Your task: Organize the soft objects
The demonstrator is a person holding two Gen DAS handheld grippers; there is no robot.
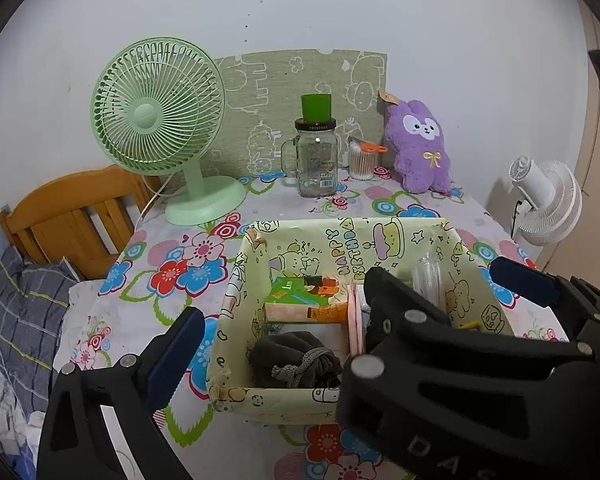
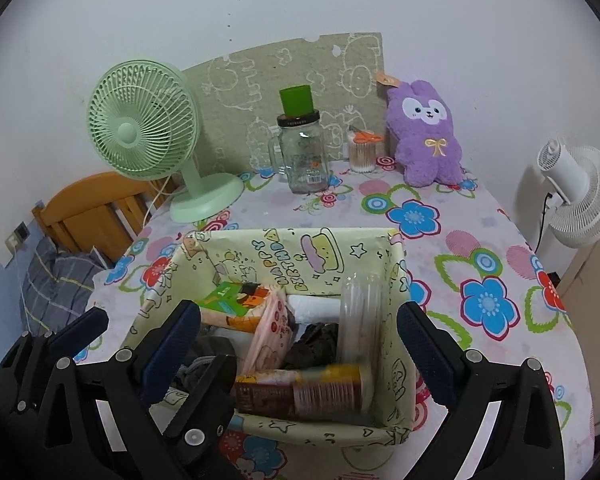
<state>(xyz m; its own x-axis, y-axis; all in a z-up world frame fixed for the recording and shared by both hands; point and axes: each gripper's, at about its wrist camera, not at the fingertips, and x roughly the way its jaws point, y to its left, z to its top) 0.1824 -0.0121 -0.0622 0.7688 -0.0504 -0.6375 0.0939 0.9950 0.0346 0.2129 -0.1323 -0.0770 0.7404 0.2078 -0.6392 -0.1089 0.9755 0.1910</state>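
Note:
A pale green paper-lined box (image 1: 288, 226) (image 2: 300, 236) stands on the flowered table and holds a grey drawstring pouch (image 1: 292, 360), snack packets (image 1: 300, 300), a pink packet (image 2: 272, 332), a clear tube (image 2: 358, 316) and a can (image 2: 324, 388). A purple plush rabbit (image 1: 418, 146) (image 2: 426, 132) sits upright at the back right of the table. My left gripper (image 1: 284, 352) is open and empty over the box's near left. My right gripper (image 2: 300, 354) is open and empty, its fingers straddling the box; it also shows in the left wrist view (image 1: 440, 292).
A green desk fan (image 1: 160, 120) (image 2: 148, 128) stands at the back left. A glass jar with a green cup on top (image 1: 316, 152) (image 2: 302, 148) and a cotton-swab pot (image 1: 362, 162) stand at the back. A white fan (image 2: 580, 196) is off the right edge, a wooden chair (image 1: 72, 216) off the left.

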